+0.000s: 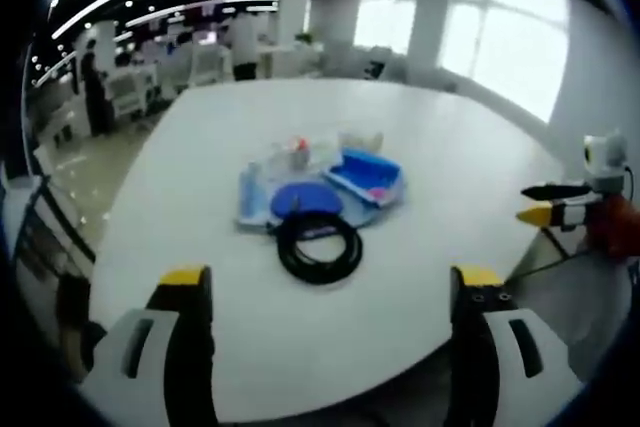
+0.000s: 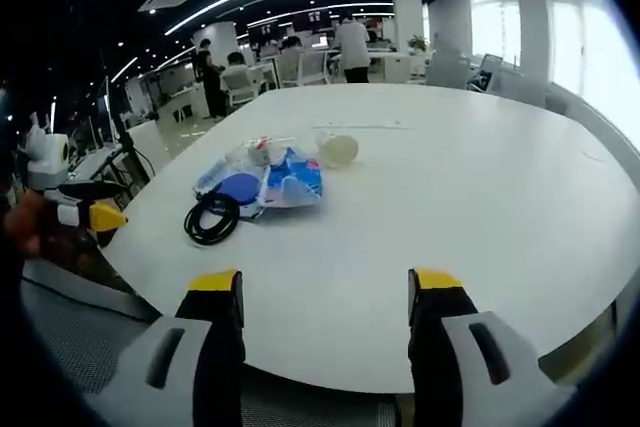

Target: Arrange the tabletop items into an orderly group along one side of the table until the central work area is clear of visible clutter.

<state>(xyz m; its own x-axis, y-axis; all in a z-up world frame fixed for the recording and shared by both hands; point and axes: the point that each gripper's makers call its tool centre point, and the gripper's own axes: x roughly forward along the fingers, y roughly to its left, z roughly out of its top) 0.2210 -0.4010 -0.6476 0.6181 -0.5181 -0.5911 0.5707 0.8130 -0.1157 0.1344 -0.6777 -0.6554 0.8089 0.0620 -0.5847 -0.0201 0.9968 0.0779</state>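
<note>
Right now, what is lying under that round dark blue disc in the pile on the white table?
The round dark blue disc lies on a clear plastic bag, beside the coiled black cable. Whatever the bag holds beneath the disc is covered and too blurred to tell.

You face white table (image 1: 440,247): black cable coil (image 1: 319,246) lies nearest your edge, touching blue packets (image 1: 330,185); clear bag (image 1: 362,139) just behind them, toward far edge. Items cluster mid-tabletop.
</note>
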